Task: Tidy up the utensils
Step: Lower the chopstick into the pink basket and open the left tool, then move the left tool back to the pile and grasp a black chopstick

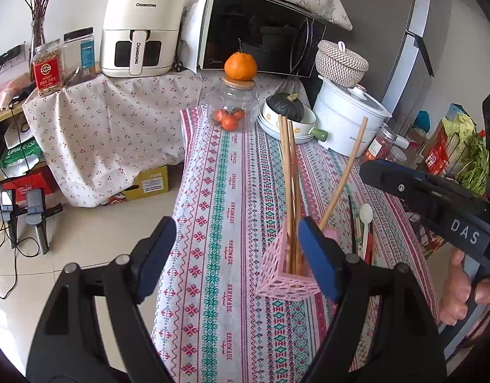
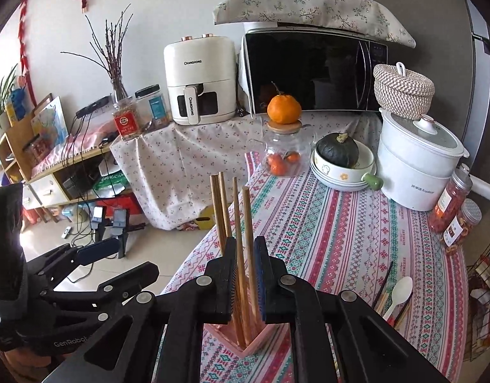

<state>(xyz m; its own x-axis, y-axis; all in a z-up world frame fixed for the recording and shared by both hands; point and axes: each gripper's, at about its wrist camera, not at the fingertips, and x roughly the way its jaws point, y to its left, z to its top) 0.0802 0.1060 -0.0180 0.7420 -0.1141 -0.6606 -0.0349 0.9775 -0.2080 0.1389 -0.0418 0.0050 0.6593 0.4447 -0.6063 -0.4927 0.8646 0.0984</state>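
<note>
A pink lattice utensil holder stands on the patterned tablecloth, with several wooden chopsticks upright in it. My left gripper is open, and its right finger is close against the holder's right side. My right gripper is nearly shut around wooden chopsticks that stand in the holder. A white spoon and dark chopsticks lie on the cloth to the right. The spoon also shows in the left wrist view.
A glass jar with an orange on its lid, stacked bowls holding a dark squash, a white cooker and red jars stand at the table's far end. A wire basket of greens is at the right edge. The table's left edge drops to the floor.
</note>
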